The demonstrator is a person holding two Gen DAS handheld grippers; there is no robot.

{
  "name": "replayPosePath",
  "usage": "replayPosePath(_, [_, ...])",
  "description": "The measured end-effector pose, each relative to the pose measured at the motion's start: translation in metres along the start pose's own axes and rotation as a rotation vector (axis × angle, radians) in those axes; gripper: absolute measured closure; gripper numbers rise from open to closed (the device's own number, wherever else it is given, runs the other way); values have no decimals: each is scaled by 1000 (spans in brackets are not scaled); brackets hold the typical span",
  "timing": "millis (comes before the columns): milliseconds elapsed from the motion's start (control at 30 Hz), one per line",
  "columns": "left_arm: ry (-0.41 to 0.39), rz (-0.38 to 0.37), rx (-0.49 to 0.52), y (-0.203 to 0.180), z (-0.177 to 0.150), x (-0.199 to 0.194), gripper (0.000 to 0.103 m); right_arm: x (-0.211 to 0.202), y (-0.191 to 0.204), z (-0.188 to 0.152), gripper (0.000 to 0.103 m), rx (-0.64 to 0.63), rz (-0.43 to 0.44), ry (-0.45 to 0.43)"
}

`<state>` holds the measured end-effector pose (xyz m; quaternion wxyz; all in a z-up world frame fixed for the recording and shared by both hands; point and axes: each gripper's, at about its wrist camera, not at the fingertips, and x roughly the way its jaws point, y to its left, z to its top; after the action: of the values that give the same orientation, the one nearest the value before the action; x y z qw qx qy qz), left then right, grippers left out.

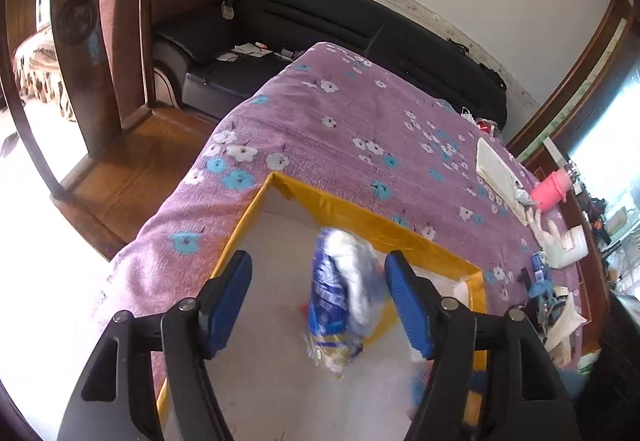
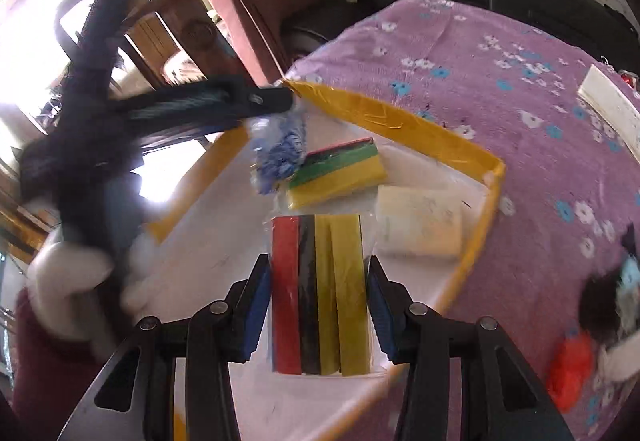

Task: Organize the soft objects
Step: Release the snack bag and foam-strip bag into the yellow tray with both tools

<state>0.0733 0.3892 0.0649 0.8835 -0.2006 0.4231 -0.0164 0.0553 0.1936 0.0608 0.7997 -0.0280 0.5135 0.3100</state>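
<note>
Left gripper (image 1: 320, 305) tilts down over the yellow-rimmed box (image 1: 360, 217), jaws spread wide, pads touching nothing; the blue-and-white plastic packet (image 1: 340, 293) lies blurred between them, toward 12 o'clock. Right gripper (image 2: 318, 305) clamps a bagged bundle of red, black and yellow strips (image 2: 320, 297) over the same box, on the purple floral cloth (image 2: 500, 89).

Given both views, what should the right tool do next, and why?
Probably lower the striped pack onto bare tray floor and release: the right tool clamps it above the tray, while the left tool stands open around the blue bag.
</note>
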Motion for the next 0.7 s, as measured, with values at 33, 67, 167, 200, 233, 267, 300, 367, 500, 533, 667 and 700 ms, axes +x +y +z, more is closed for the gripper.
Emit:
replayPosePath(33, [-15, 7, -5, 3, -3, -6, 35, 8, -2, 4, 52, 8, -4, 11])
replayPosePath(67, [-40, 16, -15, 5, -7, -13, 34, 17, -3, 8, 52, 18, -4, 25])
replayPosePath(167, [-97, 14, -71, 10, -17, -30, 27, 32, -9, 17, 35, 46, -12, 19])
replayPosePath(200, [-113, 6, -90, 11, -21, -35, 26, 32, -10, 18, 29, 47, -16, 1])
replayPosePath(233, [-132, -15, -105, 11, -27, -40, 25, 30, -10, 19, 22, 48, -24, -21])
replayPosePath(267, [-137, -25, -107, 9, -31, -43, 25, 24, -12, 18, 21, 50, -21, -49])
replayPosePath(300, [-140, -28, -103, 6, -34, -44, 25, 17, -13, 16, 21, 54, -11, -72])
replayPosePath(367, [-144, -15, -74, -5, -45, -44, 25, 1, -18, 11, 21, 68, -13, -109])
replayPosePath(500, [-91, 11, -30, -27, -68, -27, 25, -39, -36, -7, 18, 90, -52, -189])
replayPosePath(533, [-60, 13, -28, -32, -76, -19, 25, -51, -43, -15, 17, 100, -67, -210])
replayPosePath(667, [42, 24, -66, -39, -92, -1, 25, -84, -70, -45, 16, 146, -103, -244])
replayPosePath(700, [49, 22, -69, -39, -95, -1, 25, -91, -78, -53, 16, 164, -108, -248])
